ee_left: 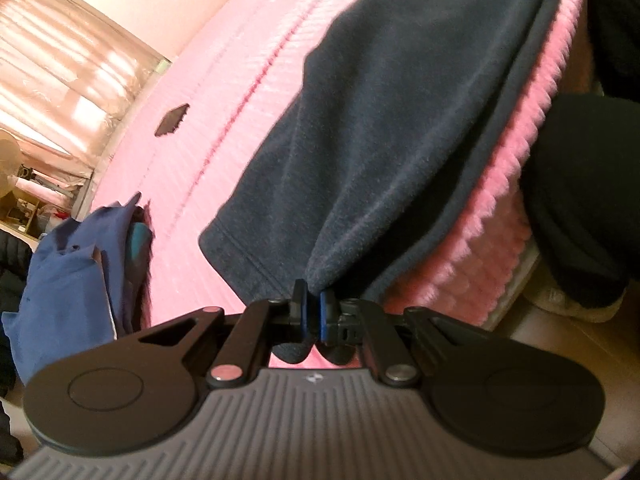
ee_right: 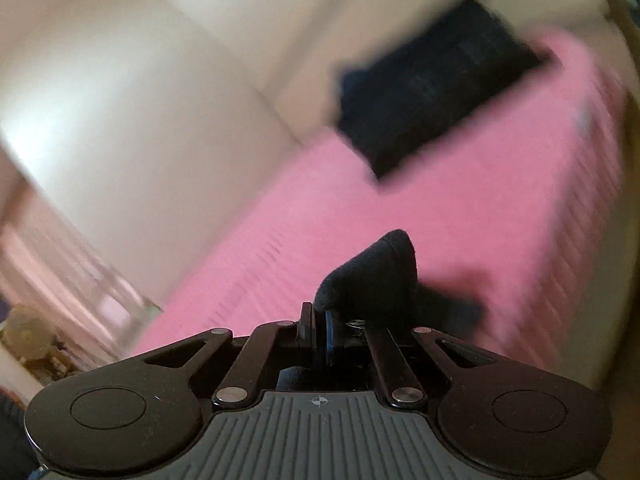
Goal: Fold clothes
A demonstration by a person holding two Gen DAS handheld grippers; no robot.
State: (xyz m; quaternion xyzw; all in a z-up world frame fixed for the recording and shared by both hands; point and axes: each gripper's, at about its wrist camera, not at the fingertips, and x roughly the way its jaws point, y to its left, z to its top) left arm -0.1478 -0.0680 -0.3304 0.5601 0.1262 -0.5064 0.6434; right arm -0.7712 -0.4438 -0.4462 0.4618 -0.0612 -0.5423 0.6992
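bed: pink ribbed cover [ee_left: 224,80] across most of view | wall: pale, plain [ee_right: 132,92] behind bed | window: sheer curtain [ee_left: 60,60], daylight through | corner: cluttered shelf [ee_left: 28,216], blurred

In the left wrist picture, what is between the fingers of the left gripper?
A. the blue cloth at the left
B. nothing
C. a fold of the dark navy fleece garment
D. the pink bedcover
C: the left gripper is shut on a bunched fold of the dark navy fleece garment.
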